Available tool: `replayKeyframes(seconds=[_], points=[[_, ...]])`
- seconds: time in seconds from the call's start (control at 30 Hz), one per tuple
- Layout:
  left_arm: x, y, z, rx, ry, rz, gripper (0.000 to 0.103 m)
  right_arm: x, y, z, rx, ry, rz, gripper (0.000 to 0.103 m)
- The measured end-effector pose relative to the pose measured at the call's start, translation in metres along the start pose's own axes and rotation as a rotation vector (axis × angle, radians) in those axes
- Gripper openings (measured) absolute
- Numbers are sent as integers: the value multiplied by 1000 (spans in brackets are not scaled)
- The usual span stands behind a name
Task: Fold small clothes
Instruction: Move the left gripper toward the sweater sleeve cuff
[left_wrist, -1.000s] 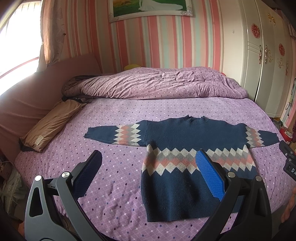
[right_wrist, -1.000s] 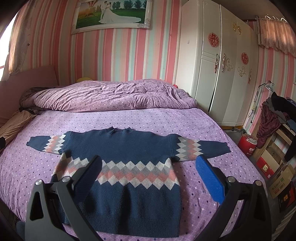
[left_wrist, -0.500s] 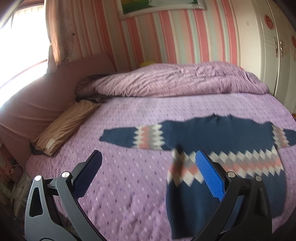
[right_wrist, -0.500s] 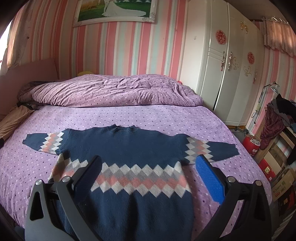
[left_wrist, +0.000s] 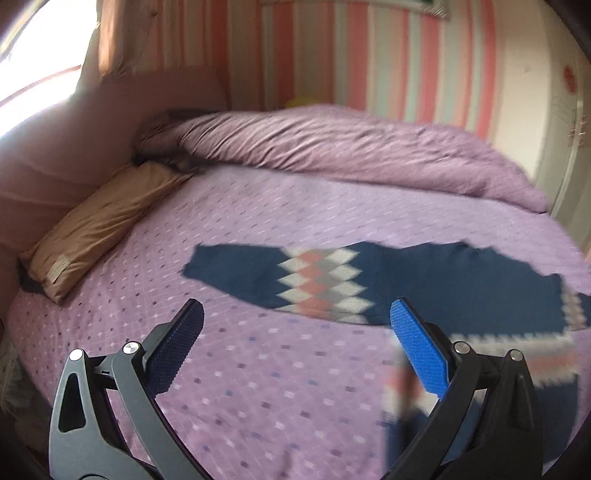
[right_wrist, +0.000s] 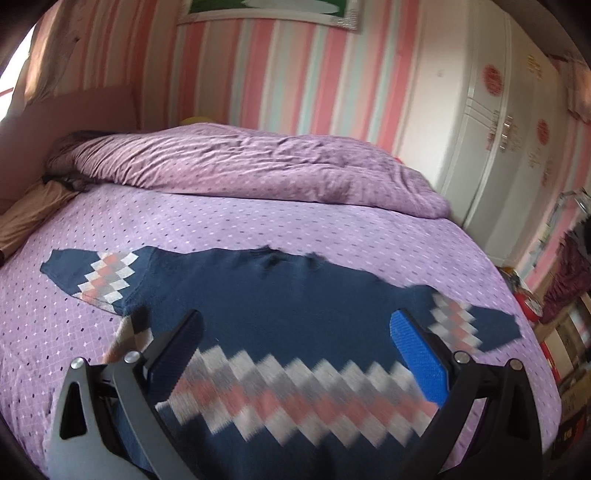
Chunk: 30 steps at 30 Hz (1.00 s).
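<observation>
Left wrist view: left gripper (left_wrist: 295, 325) with jaws spread wide, empty, above purple diamond-print bedspread (left_wrist: 258, 221); navy knitted sweater with pink, grey and white diamond bands (left_wrist: 424, 280) flat on it, one sleeve stretched leftward; tan pillow (left_wrist: 99, 225) alongside. Right wrist view: right gripper (right_wrist: 295, 328) likewise wide open, holding nothing, over sweater body (right_wrist: 277, 295); both sleeves visible, plus rumpled purple duvet (right_wrist: 240, 162) and white wardrobe (right_wrist: 498, 147).

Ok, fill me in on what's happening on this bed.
A person holds a gripper in each hand over a navy sweater spread flat on the purple bed, sleeves out. The left gripper points toward one sleeve, the right gripper hangs over the body. Both sets of jaws are open and empty; no fold is made yet.
</observation>
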<state>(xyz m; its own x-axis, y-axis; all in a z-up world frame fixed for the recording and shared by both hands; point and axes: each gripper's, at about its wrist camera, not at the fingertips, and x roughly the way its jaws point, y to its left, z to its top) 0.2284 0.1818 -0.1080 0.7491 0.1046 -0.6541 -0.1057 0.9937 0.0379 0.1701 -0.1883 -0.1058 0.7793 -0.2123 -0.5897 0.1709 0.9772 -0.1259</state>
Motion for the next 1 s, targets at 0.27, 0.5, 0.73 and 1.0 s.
replayKeyframes(seconds=[0.27, 0.5, 0.73, 1.0], points=[[115, 59, 4, -78, 68, 24, 100, 101, 63, 14, -52, 54, 49, 101], [218, 125, 0, -205, 145, -16, 100, 144, 110, 17, -127, 58, 32, 101], [287, 165, -14, -334, 218, -49, 100, 167, 130, 10, -182, 55, 27, 101], [313, 170, -10, -322, 261, 17, 83, 174, 131, 14, -236, 39, -4, 101]])
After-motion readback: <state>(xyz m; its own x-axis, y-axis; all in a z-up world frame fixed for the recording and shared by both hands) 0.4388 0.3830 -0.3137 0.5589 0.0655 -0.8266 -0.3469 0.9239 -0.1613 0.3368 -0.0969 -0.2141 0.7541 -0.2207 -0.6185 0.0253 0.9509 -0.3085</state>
